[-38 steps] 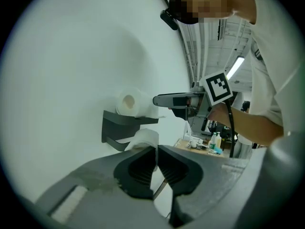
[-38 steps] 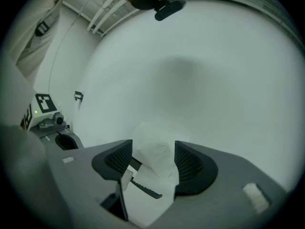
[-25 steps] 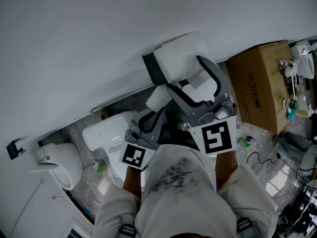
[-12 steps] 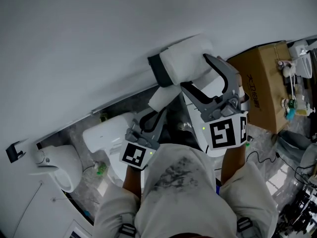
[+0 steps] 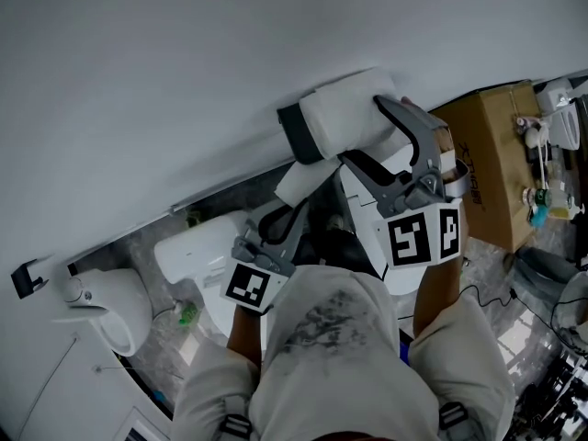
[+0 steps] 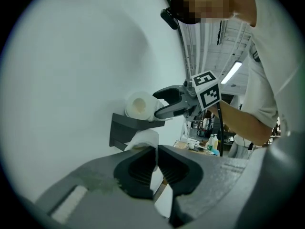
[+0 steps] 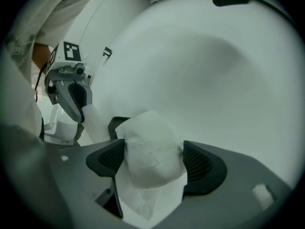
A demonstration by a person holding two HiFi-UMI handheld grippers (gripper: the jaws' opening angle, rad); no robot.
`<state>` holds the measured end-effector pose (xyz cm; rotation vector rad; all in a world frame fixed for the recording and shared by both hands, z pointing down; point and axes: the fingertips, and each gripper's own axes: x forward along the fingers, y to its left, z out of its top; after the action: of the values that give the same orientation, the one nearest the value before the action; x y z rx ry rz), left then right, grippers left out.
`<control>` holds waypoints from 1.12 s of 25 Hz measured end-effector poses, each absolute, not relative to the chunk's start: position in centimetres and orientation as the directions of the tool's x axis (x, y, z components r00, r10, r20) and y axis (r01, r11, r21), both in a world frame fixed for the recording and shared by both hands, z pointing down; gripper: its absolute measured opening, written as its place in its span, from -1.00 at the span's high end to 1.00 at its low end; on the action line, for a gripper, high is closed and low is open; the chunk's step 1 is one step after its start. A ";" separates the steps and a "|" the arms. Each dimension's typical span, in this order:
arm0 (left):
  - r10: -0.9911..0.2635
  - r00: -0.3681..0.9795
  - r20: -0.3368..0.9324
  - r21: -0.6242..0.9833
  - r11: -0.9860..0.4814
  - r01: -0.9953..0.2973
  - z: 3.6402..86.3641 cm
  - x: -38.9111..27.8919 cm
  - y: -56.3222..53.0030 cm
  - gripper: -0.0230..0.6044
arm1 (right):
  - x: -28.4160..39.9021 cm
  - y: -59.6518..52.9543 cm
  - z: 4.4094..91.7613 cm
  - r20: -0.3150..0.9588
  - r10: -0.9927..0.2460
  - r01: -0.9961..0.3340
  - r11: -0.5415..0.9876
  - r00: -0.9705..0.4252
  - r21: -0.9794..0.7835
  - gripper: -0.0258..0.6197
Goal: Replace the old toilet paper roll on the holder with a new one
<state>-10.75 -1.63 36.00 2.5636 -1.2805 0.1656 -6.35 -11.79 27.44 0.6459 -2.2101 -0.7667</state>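
1. Jaws of the right gripper (image 5: 366, 132) stand wide, clamped on the new toilet paper roll (image 5: 342, 116), which rests on the top edge of the dark wall holder (image 5: 294, 134).
2. The left gripper (image 6: 157, 151) has its jaws pressed nearly together, pinching paper of the old roll (image 6: 143, 138) just under the holder.
3. A cardboard box (image 5: 487, 168) stands on the floor by the wall.

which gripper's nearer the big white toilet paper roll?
Right. Right gripper's jaws clamp the big white toilet paper roll; left gripper is below it, pinching white paper under the dark grey holder.
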 end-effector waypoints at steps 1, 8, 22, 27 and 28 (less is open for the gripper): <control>-0.770 0.599 0.221 0.188 -0.569 -0.800 36.0 -10.7 -1.7 0.87 | -6.5 -11.9 27.4 0.447 -0.628 -0.207 0.699 -0.637 0.685 -0.29; -0.791 0.565 0.234 0.186 -0.534 -0.825 35.8 -10.6 -1.9 0.87 | -7.9 -12.2 27.8 0.470 -0.565 -0.125 0.719 -0.679 0.684 -0.32; -0.814 0.527 0.245 0.188 -0.493 -0.849 36.0 -10.6 -2.0 0.87 | -8.6 -13.7 28.6 0.553 -0.480 -0.036 0.776 -0.681 0.630 -0.53; -0.817 0.525 0.240 0.194 -0.489 -0.850 36.0 -10.6 -2.3 0.87 | -9.0 -13.9 28.9 0.579 -0.448 -0.008 0.795 -0.681 0.606 -0.50; -0.816 0.526 0.238 0.196 -0.490 -0.850 36.0 -10.6 -2.4 0.87 | -9.1 -13.9 28.8 0.577 -0.449 -0.007 0.794 -0.682 0.608 -0.50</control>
<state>-10.63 -2.38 35.97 2.4806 -1.3929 0.1635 -9.10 -13.88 28.84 0.3356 -2.2228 -0.7502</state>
